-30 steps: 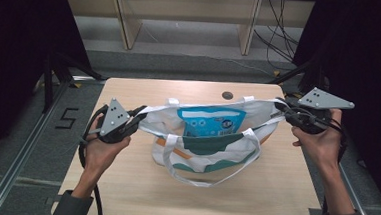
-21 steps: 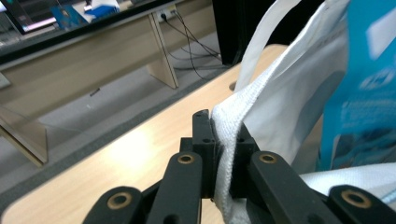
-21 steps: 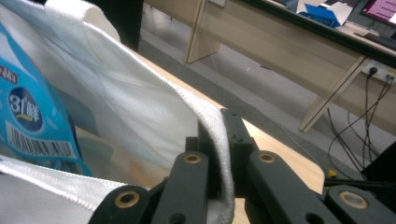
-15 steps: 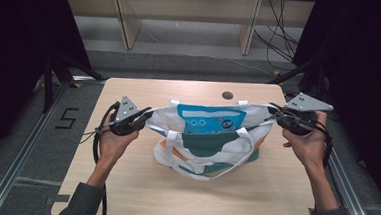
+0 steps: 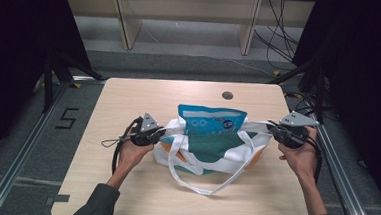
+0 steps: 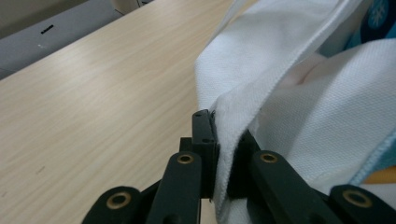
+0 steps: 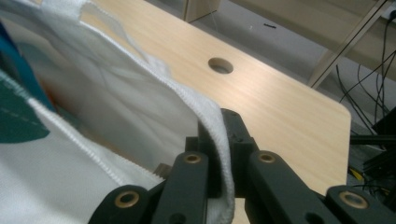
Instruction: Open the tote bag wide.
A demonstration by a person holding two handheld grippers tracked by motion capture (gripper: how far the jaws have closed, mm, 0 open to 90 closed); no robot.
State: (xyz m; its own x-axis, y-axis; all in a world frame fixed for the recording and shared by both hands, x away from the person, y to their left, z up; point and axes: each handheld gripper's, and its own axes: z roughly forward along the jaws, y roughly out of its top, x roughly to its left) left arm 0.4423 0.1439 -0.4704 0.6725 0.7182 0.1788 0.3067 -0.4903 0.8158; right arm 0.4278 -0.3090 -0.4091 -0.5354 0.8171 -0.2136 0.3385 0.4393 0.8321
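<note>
White fabric tote bag [image 5: 210, 154] with teal and orange patches lies at the middle of the pale wooden table [image 5: 129, 96], its long axis running 9 to 3 o'clock between your two hands. A blue printed pouch [image 5: 211, 120] stands up out of its mouth toward 12 o'clock. Your left gripper [image 5: 149, 135] sits at the bag's 9 o'clock end, jaws closed tight on a fold of the white hem [image 6: 229, 140]. Your right gripper [image 5: 284, 134] sits at the 3 o'clock end, jaws likewise pinched on the stitched rim [image 7: 219, 135], with the round table hole [image 7: 220, 65] beyond it. Each hand is at its own end, about equally near. A judgement: any pull outward along that 9-to-3 line would stretch the mouth, while the loose white strap [image 5: 198, 185] trails toward 6 o'clock.
</note>
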